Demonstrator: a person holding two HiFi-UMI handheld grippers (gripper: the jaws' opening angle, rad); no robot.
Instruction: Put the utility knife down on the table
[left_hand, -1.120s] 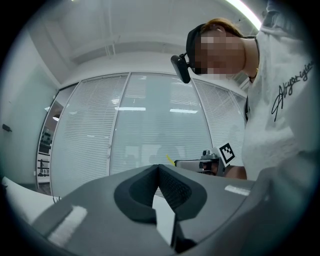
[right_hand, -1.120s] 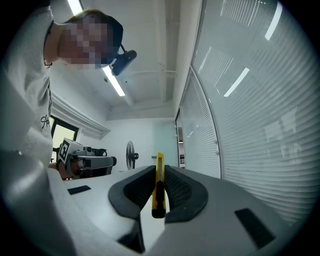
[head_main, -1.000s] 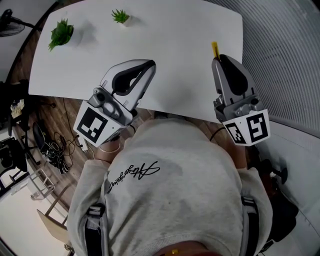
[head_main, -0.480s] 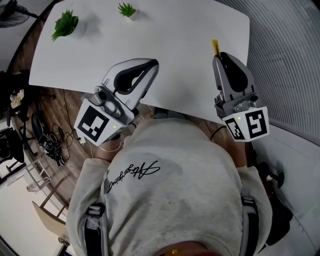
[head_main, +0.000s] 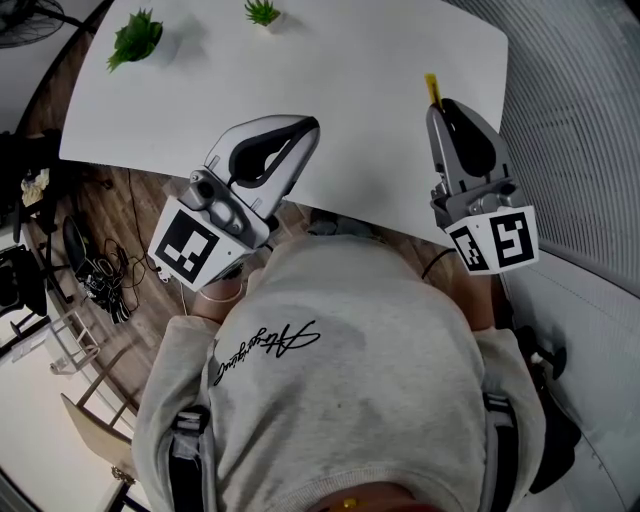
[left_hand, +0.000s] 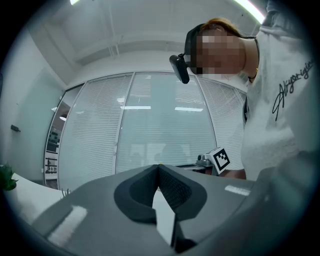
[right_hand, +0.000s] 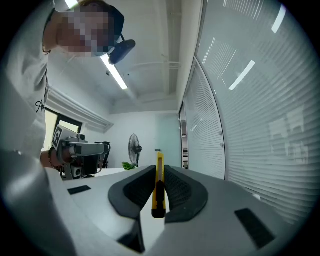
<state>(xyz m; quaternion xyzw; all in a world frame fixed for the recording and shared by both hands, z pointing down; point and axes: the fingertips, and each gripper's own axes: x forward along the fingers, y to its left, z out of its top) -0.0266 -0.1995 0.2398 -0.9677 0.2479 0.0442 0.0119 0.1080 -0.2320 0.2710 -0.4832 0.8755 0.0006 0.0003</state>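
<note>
- Right hand-held gripper (head_main: 438, 108) clamped on utility knife (right_hand: 159, 185), over the table (head_main: 330, 70).
- Left hand-held gripper (head_main: 303, 130) closed, empty.
- I would lower it level and release only once the knife rests flat.

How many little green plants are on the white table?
2. The bigger plant sits at the table's far left corner; the smaller plant is just right of it.
</note>
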